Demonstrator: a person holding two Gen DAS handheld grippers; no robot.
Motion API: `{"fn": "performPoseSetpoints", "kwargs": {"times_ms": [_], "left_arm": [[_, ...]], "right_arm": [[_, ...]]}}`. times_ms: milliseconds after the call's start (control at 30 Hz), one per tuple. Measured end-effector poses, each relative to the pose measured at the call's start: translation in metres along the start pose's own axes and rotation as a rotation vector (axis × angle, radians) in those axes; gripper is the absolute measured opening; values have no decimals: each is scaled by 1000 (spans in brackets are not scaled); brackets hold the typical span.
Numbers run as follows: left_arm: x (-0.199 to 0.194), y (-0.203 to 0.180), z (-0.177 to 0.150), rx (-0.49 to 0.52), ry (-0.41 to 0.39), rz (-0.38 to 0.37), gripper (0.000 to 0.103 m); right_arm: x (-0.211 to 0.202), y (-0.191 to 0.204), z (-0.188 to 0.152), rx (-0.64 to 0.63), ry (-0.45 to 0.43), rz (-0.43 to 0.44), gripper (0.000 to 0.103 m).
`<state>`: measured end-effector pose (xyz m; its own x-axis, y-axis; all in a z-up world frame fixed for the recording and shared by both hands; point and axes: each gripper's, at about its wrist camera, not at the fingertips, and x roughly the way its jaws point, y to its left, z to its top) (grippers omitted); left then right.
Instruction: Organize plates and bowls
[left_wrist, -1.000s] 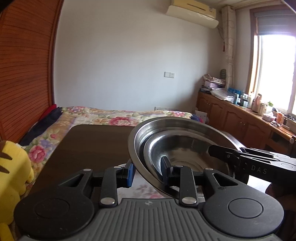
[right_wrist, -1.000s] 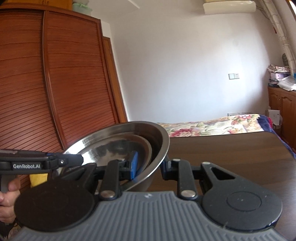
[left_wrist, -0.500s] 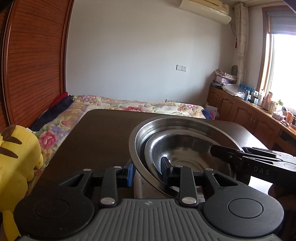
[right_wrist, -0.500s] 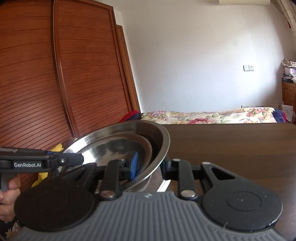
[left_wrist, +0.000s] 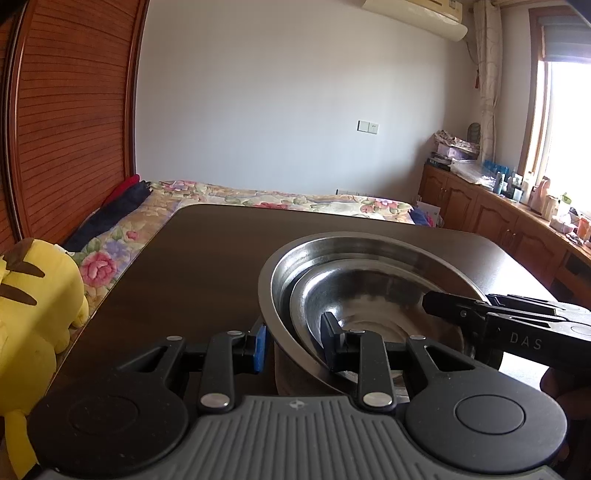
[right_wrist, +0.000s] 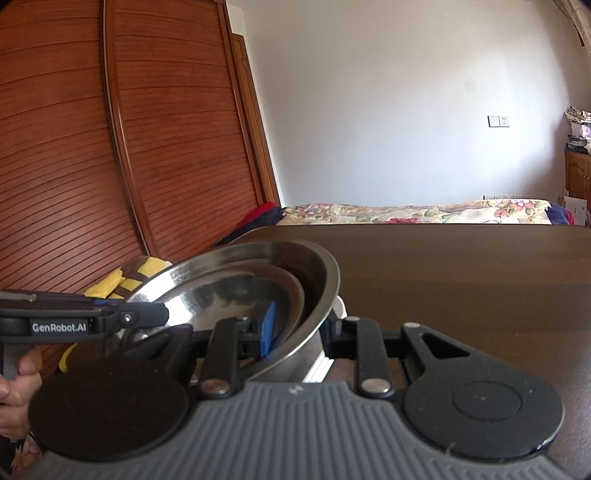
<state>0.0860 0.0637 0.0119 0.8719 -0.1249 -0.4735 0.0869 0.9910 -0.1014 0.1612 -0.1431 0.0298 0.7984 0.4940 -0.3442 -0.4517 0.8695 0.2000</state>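
A large steel bowl (left_wrist: 291, 266) with a smaller steel bowl (left_wrist: 369, 291) nested inside is held between both grippers, just above the dark wooden table (left_wrist: 207, 254). My left gripper (left_wrist: 293, 341) is shut on the large bowl's near left rim. My right gripper (right_wrist: 301, 328) is shut on the opposite rim of the same bowl (right_wrist: 321, 273); the smaller bowl (right_wrist: 236, 291) shows inside it. Something white (right_wrist: 325, 362) shows under the bowls, mostly hidden. Each gripper shows in the other's view, the right one (left_wrist: 480, 317) and the left one (right_wrist: 122, 317).
A yellow plush toy (left_wrist: 33, 314) sits off the table's left edge. A bed with a floral cover (left_wrist: 277, 199) lies beyond the table's far edge. A wooden wardrobe (right_wrist: 110, 147) stands on the left, and a cluttered wooden counter (left_wrist: 517, 221) runs under the window.
Both grippers have come down with the nested bowls, and more of the table top shows around them. Both grips are unchanged.
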Motion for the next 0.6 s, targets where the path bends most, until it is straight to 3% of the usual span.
{"fn": "performPoseSetpoints", "kwargs": {"times_ms": [300, 433, 500, 600], "left_arm": [[-2, -6, -3, 15, -3, 10, 58], [-3, -7, -3, 25, -3, 19, 63], [-3, -7, -2, 28, -7, 24, 69], [-7, -5, 1, 23, -18, 29, 79]], "right_arm": [[5, 2, 0, -5, 3, 5, 31], [5, 3, 0, -14, 6, 7, 34], [4, 5, 0, -28, -4, 0, 50], [1, 5, 2, -37, -7, -12, 56]]}}
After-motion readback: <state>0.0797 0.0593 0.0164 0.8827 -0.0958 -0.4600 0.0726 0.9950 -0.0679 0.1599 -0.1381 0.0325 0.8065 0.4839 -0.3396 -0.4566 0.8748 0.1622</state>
